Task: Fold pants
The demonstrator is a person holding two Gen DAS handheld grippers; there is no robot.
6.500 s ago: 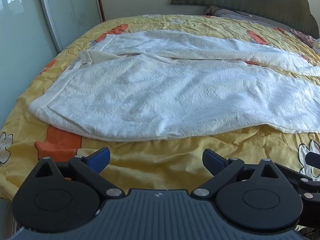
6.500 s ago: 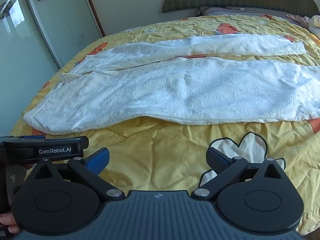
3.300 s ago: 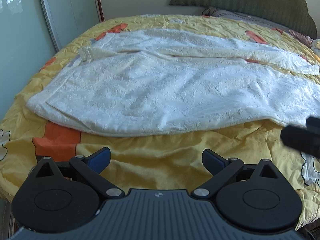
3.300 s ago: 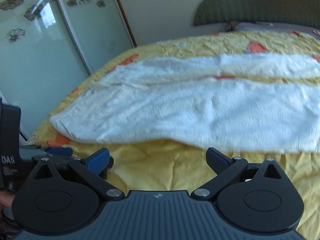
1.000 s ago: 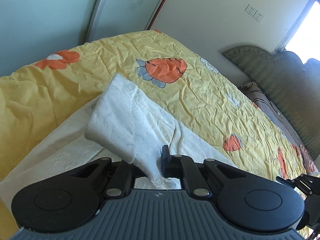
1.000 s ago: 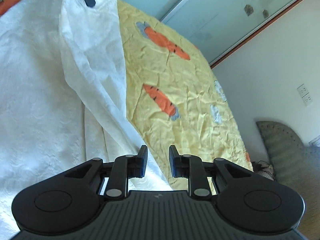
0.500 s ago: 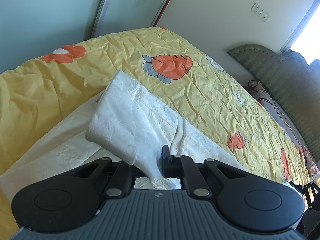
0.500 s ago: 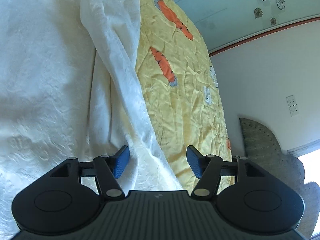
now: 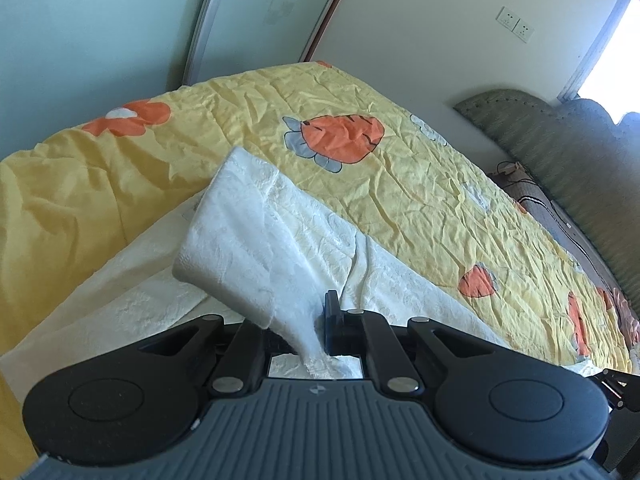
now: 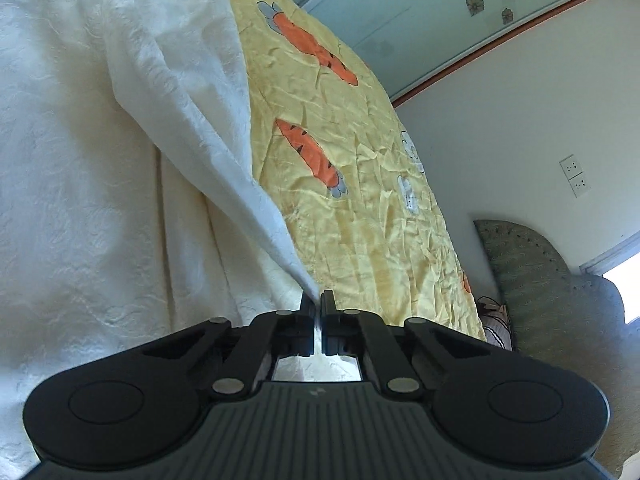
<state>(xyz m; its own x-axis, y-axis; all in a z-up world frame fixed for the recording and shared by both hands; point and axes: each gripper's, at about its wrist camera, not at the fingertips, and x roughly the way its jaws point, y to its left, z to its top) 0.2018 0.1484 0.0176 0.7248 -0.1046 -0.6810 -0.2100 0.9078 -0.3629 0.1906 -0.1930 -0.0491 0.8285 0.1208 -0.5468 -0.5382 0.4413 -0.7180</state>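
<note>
My L gripper (image 9: 308, 320) is clamped on the white pants (image 9: 256, 232), R gripper (image 10: 317, 308) pinching their edge too; both lifted off the yellow bedspread (image 9: 420, 184).

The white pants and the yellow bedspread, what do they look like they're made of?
Pants: soft matte woven cloth, likely cotton, with a raised embossed pattern; it drapes limply from the left tongs. Bedspread: thin printed fabric, finely crinkled, perhaps cotton or a blend.
</note>
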